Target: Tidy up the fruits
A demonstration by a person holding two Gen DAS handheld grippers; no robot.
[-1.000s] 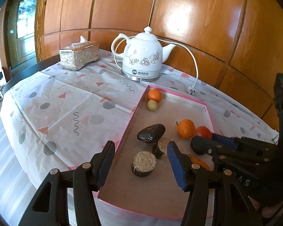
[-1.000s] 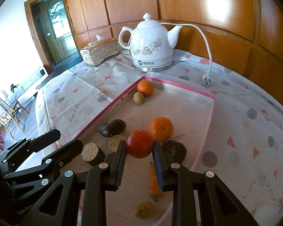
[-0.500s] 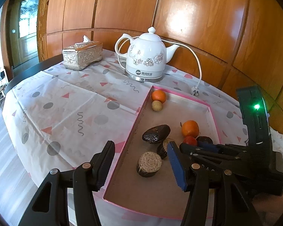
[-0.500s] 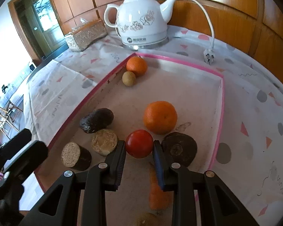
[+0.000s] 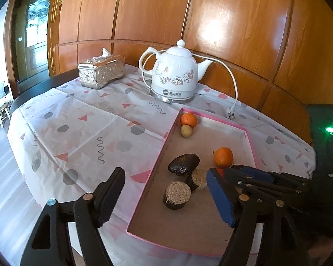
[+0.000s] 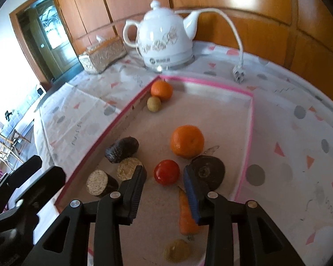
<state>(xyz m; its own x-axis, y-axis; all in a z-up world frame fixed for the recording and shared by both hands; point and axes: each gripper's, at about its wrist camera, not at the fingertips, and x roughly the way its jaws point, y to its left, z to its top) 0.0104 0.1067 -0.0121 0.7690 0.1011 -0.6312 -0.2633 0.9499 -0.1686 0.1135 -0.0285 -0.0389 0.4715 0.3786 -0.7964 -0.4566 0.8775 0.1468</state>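
A pink-rimmed tray (image 6: 252, 119) holds the fruit. A red tomato (image 6: 166, 172) rests on the tray floor between the fingers of my right gripper (image 6: 163, 174). Those jaws are opening, and a gap shows on each side of the tomato. Just beyond it sit an orange (image 6: 187, 141) and a dark round fruit (image 6: 207, 173). A carrot (image 6: 187, 212) lies under the right finger. My left gripper (image 5: 164, 175) hovers over the tray's near left corner; its jaws are opening and grip nothing. Two cut brown pieces (image 5: 177, 195) and a dark avocado (image 5: 183, 164) lie beyond it.
A small orange (image 5: 188, 119) and a yellowish ball (image 5: 186, 130) sit in the tray's far corner. A white kettle (image 5: 173, 77) with its cord and plug (image 5: 230, 112) stands behind the tray. A silver tissue box (image 5: 101, 72) is at the back left. The patterned cloth drops off at the left.
The right gripper brought the tomato down to the tray floor next to the orange, then its jaws parted off it. The left jaws have spread wider.
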